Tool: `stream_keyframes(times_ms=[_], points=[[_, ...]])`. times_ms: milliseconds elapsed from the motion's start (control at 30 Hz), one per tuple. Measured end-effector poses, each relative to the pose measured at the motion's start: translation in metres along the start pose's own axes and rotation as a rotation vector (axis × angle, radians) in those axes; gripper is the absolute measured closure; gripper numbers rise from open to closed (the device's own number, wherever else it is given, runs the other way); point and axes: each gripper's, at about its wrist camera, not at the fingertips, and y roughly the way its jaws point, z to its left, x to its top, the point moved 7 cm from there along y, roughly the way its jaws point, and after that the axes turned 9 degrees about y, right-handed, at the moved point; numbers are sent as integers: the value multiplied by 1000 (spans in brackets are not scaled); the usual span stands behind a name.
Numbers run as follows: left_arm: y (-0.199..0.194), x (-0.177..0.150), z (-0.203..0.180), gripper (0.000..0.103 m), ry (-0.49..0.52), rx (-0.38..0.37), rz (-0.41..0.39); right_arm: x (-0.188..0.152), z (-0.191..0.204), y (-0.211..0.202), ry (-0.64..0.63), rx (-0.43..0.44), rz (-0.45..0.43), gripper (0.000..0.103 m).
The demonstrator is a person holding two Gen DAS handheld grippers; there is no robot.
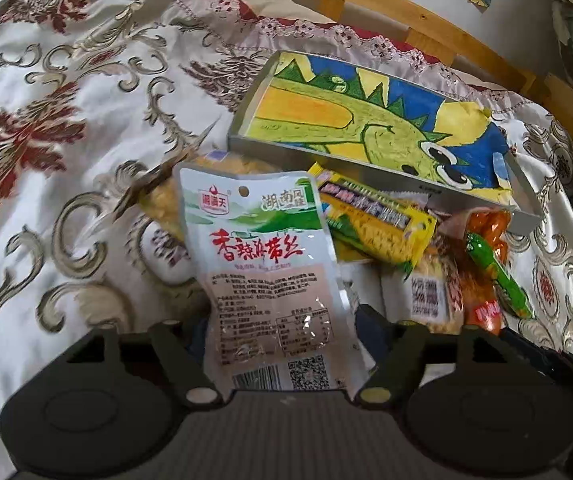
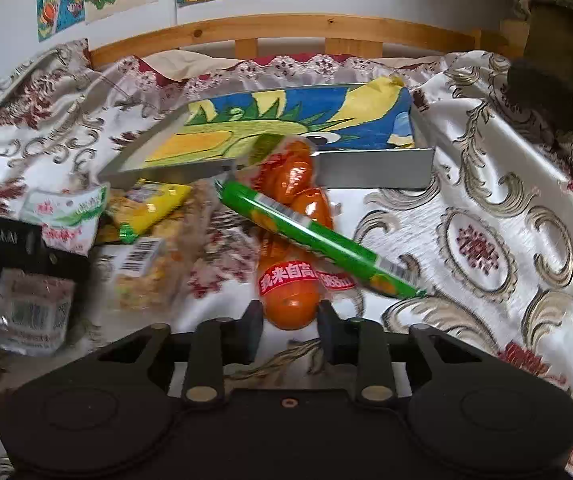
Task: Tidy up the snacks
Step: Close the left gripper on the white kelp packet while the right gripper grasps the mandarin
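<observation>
Snack sorting on a patterned bedspread (image 1: 66, 128): two handheld grippers, one pack apiece.

Right gripper (image 2: 290, 318): jaws narrowed onto the near end of an orange sausage pack (image 2: 292, 216); green stick (image 2: 306, 232) lies across it, beyond the jaws.
Left gripper (image 1: 286, 328): jaws wide, white seaweed pouch (image 1: 262, 256) between; contact unclear.
Metal tray (image 1: 366, 168), dragon drawing inside, beyond both.
</observation>
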Motion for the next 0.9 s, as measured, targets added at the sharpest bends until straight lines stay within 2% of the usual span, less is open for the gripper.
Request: stream_keyframes(times_ms=[67, 167, 300, 467, 533, 633, 733, 833, 900], points=[[0, -6, 5, 12, -8, 24, 7, -2, 8, -4, -20, 16, 2, 80], [4, -9, 9, 10, -25, 30, 32, -5, 15, -5, -55, 10, -5, 77], [7, -8, 11, 6, -25, 39, 44, -5, 8, -1, -32, 6, -10, 54], [6, -11, 12, 7, -20, 34, 38, 2, 5, 10, -29, 20, -37, 45], [6, -14, 13, 10, -21, 36, 34, 2, 3, 16, -18, 27, -28, 46], [3, -18, 15, 26, -11, 56, 27, 1, 0, 19, 21, 39, -13, 51], [-3, -20, 19, 32, -25, 35, 9, -1, 0, 17, 54, 36, 2, 53], [-9, -21, 21, 37, -34, 27, -1, -6, -3, 13, 141, 34, 37, 52], [-12, -23, 20, 39, -31, 30, -8, -8, 0, 7, 137, 21, 37, 52]])
